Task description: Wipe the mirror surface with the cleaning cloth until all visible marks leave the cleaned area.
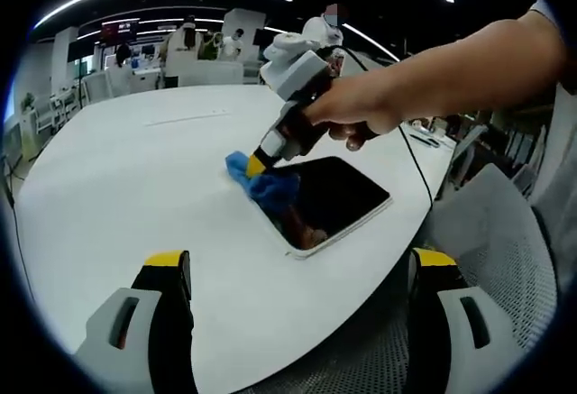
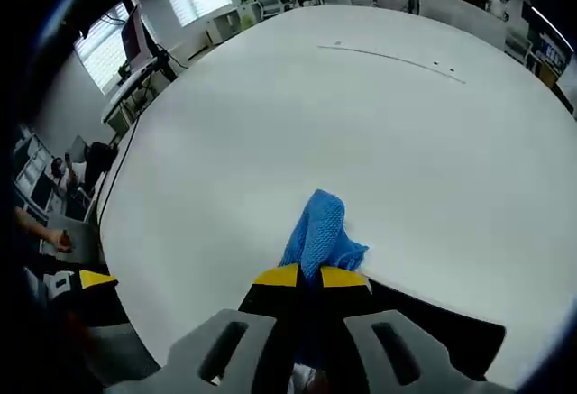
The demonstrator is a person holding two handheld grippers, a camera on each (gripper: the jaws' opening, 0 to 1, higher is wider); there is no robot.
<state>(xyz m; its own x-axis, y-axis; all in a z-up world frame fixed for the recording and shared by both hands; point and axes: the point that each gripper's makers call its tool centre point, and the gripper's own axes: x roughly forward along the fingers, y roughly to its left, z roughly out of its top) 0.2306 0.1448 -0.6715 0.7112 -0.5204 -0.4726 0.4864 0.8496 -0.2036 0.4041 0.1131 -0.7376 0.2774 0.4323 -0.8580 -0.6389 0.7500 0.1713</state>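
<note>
On the white tabletop (image 1: 135,187), near its edge, lies the dark mirror (image 1: 338,197) in a white frame; the right gripper (image 1: 256,165), held in a hand (image 1: 356,110), presses the blue cleaning cloth (image 1: 266,185) onto the mirror's far corner. Seen from the right gripper view, the yellow-tipped jaws of the right gripper (image 2: 309,278) are clamped together on the cloth (image 2: 320,232); the left gripper (image 1: 302,272) hangs with jaws wide apart, holding nothing; no legible writing or brand can be made out.
</note>
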